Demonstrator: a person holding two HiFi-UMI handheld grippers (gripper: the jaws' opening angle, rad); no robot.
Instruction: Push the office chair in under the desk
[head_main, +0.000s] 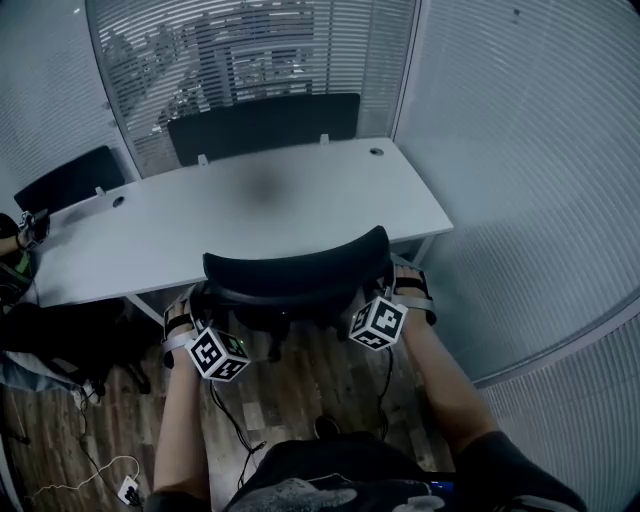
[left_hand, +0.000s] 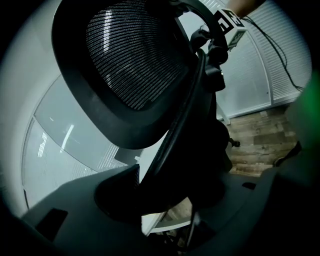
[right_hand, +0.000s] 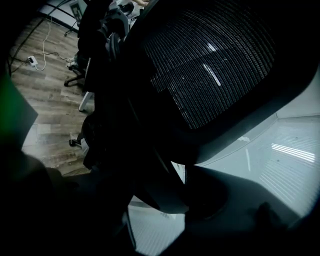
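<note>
A black office chair (head_main: 290, 275) with a mesh back stands at the near edge of the white desk (head_main: 250, 200), its back facing me. My left gripper (head_main: 188, 308) sits at the left side of the backrest and my right gripper (head_main: 408, 290) at the right side. In the left gripper view the chair's mesh back (left_hand: 130, 55) rises overhead, and its dark frame fills the space between the jaws of the left gripper (left_hand: 165, 190). The right gripper view shows the mesh (right_hand: 210, 65) the same way, with the frame running between the jaws of the right gripper (right_hand: 160, 200). The seat is hidden.
A second black chair (head_main: 265, 125) stands at the desk's far side and a third (head_main: 70, 178) at the far left. Glass walls with blinds (head_main: 520, 150) close in the right and back. Cables and a plug (head_main: 125, 485) lie on the wooden floor. A person's arm (head_main: 15, 245) rests at the desk's left end.
</note>
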